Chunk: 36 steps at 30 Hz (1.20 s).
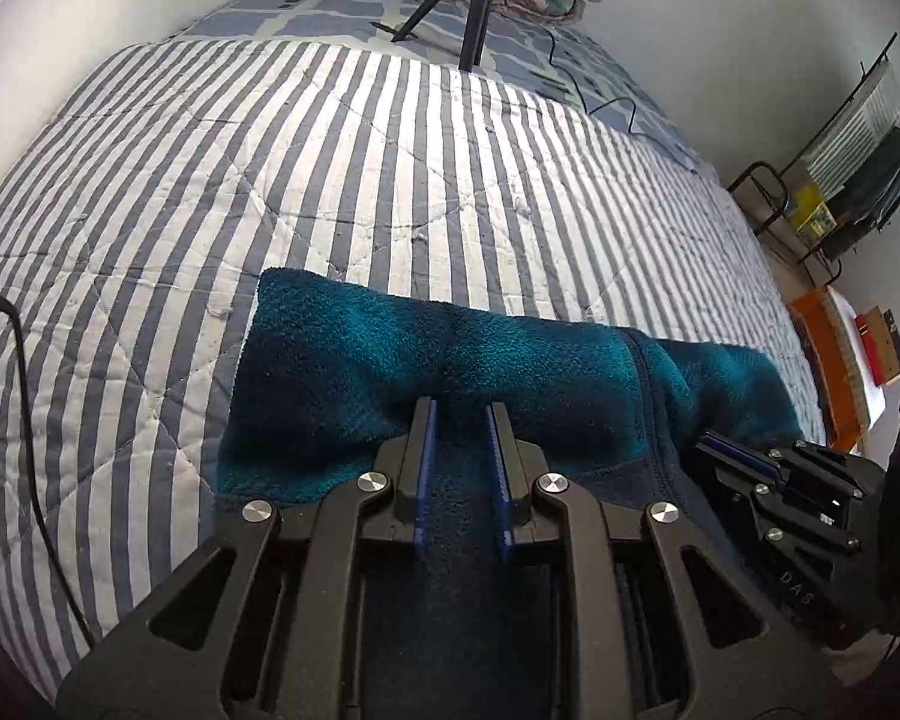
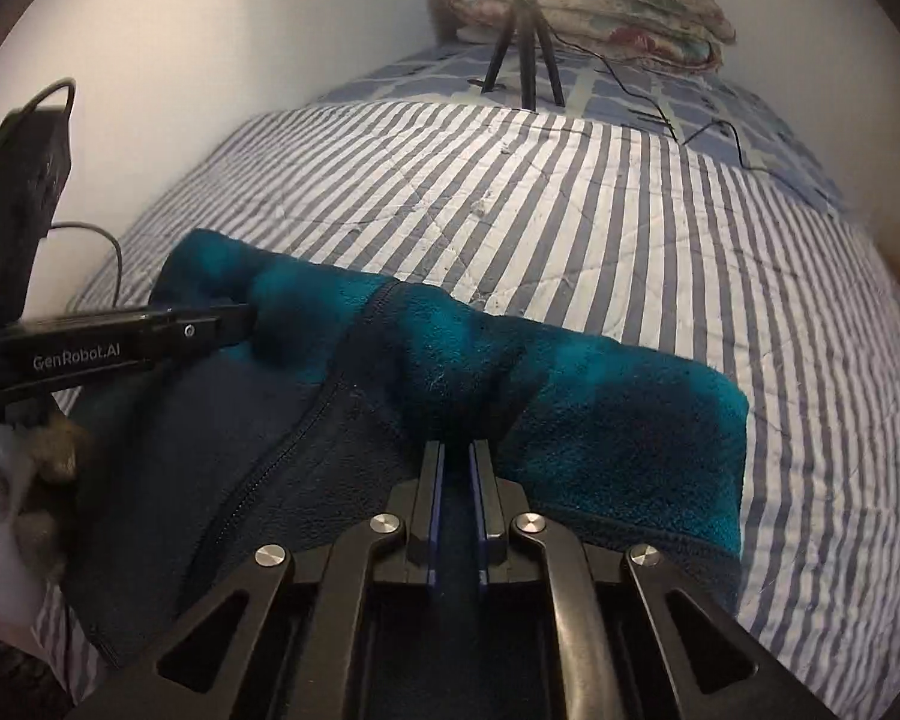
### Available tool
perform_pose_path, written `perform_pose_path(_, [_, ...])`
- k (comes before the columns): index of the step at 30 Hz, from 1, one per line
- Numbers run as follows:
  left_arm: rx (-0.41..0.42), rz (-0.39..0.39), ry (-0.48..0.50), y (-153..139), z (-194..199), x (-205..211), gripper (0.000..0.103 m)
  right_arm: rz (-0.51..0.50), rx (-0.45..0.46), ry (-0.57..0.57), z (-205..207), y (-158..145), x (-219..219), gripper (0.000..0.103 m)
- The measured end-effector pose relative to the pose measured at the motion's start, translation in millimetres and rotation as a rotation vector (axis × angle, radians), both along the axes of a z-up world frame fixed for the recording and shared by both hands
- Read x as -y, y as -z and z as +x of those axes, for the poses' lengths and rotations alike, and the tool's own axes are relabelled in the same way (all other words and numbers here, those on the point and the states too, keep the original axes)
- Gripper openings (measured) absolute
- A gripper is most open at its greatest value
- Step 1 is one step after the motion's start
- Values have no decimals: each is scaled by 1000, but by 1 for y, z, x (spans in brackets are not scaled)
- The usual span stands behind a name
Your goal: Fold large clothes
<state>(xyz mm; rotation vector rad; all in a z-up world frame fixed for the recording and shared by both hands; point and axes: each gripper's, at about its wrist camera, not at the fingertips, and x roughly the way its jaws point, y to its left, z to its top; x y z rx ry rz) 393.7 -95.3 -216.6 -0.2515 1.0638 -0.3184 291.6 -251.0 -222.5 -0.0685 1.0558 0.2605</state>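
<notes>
A fleece jacket (image 1: 360, 348), teal on the inside and dark navy on the outside with a zipper (image 2: 354, 360), lies folded across the near part of the striped quilt (image 1: 270, 150). My left gripper (image 1: 461, 414) is shut on a fold of its fabric near the left end. My right gripper (image 2: 457, 450) pinches the jacket (image 2: 630, 420) right of the zipper, with dark cloth between its blue pads. The right gripper (image 1: 714, 444) shows at the lower right of the left wrist view. In the right wrist view the left gripper (image 2: 249, 315) reaches into the cloth from the left.
A black tripod (image 2: 525, 42) stands at the far end of the bed, with a cable (image 2: 720, 132) trailing beside it and folded quilts (image 2: 600, 6) behind. A white wall runs along the left. A rack (image 1: 858, 180) and an orange crate (image 1: 828, 360) stand past the bed's right edge.
</notes>
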Motion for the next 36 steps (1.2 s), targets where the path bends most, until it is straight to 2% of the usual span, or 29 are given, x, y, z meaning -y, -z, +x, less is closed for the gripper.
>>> perform_pose_path(3, [56, 1, -4, -27, -10, -10, 19, 97, 19, 16, -11, -23, 15, 5])
perform_pose_path(4, [75, 7, -8, -33, -14, -14, 19, 134, 35, 22, -17, -33, 24, 8])
perform_pose_path(5, [91, -2, -16, -43, -24, -21, 19, 163, 64, 43, -27, -46, 37, 10])
perform_pose_path(6, [96, -27, -7, -49, -33, -26, 19, 179, 72, 61, -32, -52, 46, 11])
perform_pose_path(8, [110, -28, 15, -58, -50, -33, 19, 232, 70, 100, -47, -60, 68, 14])
perform_pose_path(10, [113, -26, 42, -60, -69, -39, 19, 261, 71, 111, -68, -66, 85, 14])
perform_pose_path(14, [62, -11, 80, -43, -93, -46, 19, 306, 40, 72, -97, -64, 95, 14])
perform_pose_path(18, [-14, 22, 80, -13, -102, -47, 19, 230, -26, 38, -105, -40, 84, 14])
perform_pose_path(20, [-38, 45, 100, 4, -103, -45, 24, 195, -80, 57, -106, -22, 81, 13])
perform_pose_path(22, [-40, 37, 110, 7, -101, -46, 24, 171, -115, 80, -103, -3, 83, 12])
perform_pose_path(26, [-41, 8, 94, 0, -104, -55, 24, 97, -99, 53, -105, -10, 75, 13])
perform_pose_path(30, [-10, -92, 37, -24, -106, -80, 26, 195, -43, 51, -113, -34, 88, 17])
perform_pose_path(31, [-6, -124, 20, -27, -105, -88, 27, 217, -14, 55, -115, -42, 93, 25])
perform_pose_path(32, [-14, -192, -12, -31, -102, -100, 33, 233, 13, 62, -117, -48, 98, 36])
perform_pose_path(33, [-33, -248, -40, -31, -98, -109, 43, 256, 42, 74, -118, -53, 103, 43])
perform_pose_path(34, [-58, -323, -68, -30, -94, -119, 48, 283, 68, 88, -119, -56, 108, 56])
perform_pose_path(35, [-84, -399, -90, -27, -90, -128, 58, 302, 83, 99, -118, -57, 110, 66])
perform_pose_path(36, [-107, -452, -106, -23, -87, -134, 65, 329, 95, 113, -117, -58, 114, 72])
